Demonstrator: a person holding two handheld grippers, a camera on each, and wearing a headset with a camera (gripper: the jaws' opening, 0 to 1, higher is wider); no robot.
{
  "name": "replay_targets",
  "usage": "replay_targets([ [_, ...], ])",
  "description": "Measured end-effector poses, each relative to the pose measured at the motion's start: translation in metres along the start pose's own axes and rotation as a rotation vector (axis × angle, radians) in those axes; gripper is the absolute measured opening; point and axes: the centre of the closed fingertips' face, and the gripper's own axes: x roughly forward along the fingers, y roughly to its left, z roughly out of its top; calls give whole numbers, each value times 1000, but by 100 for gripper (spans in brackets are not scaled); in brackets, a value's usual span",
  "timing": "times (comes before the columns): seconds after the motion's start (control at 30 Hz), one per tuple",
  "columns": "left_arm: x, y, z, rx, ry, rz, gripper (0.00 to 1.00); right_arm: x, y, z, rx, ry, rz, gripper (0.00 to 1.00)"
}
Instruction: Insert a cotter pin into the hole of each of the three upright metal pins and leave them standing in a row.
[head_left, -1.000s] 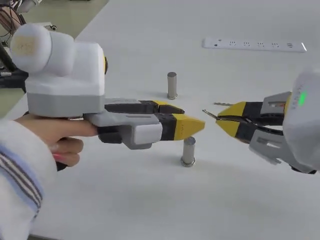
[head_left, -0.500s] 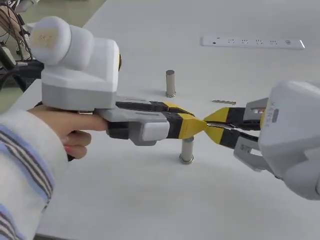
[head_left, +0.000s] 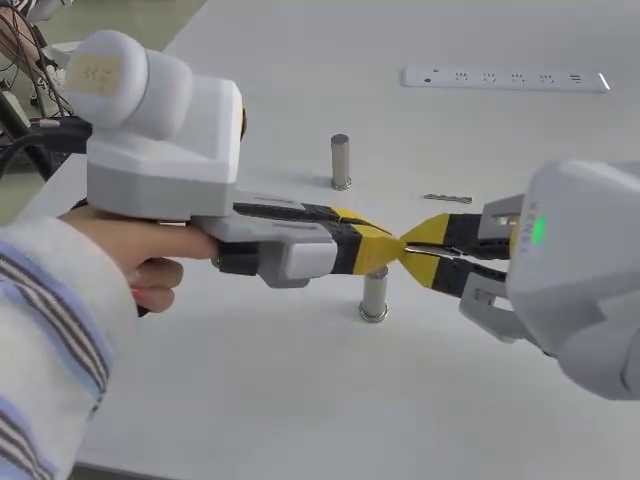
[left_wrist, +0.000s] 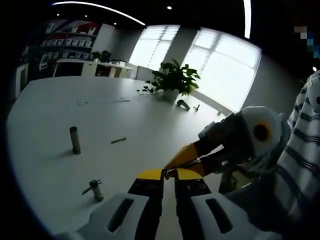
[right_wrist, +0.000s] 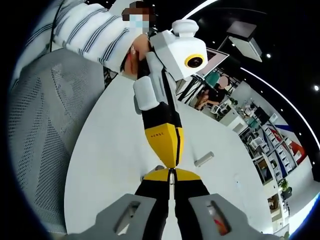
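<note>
Left gripper (head_left: 388, 250), jaws pressing shut, meeting right gripper (head_left: 414, 248) tip to tip over upright metal pin (head_left: 375, 297), right pinching cotter pin (head_left: 423, 250).

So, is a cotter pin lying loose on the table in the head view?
Yes, a loose cotter pin lies flat on the table, to the right of the far upright metal pin.

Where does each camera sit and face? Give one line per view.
Head view: headset, looking down at workbench; left claw, right claw, hand, sleeve.
Left gripper view: on left claw, facing right claw; own jaws.
Right gripper view: on right claw, facing left claw; own jaws.
All share the claws' meeting tips.
</note>
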Motion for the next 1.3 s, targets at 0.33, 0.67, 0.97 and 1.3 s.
replay_targets([
  [0.33, 0, 3, -1, 25, 3, 13, 0, -1, -2, 2, 5, -7, -4, 0],
  [0.67, -4, 2, -6, 32, 31, 7, 0, 0, 1, 4, -15, -13, 1, 0],
  [0.97, -3, 3, -10, 59, 47, 33, 0, 3, 3, 3, -17, -19, 27, 0],
  [1.3, -4, 4, -13, -25, 53, 69, 0, 4, 5, 3, -39, -21, 72, 0],
])
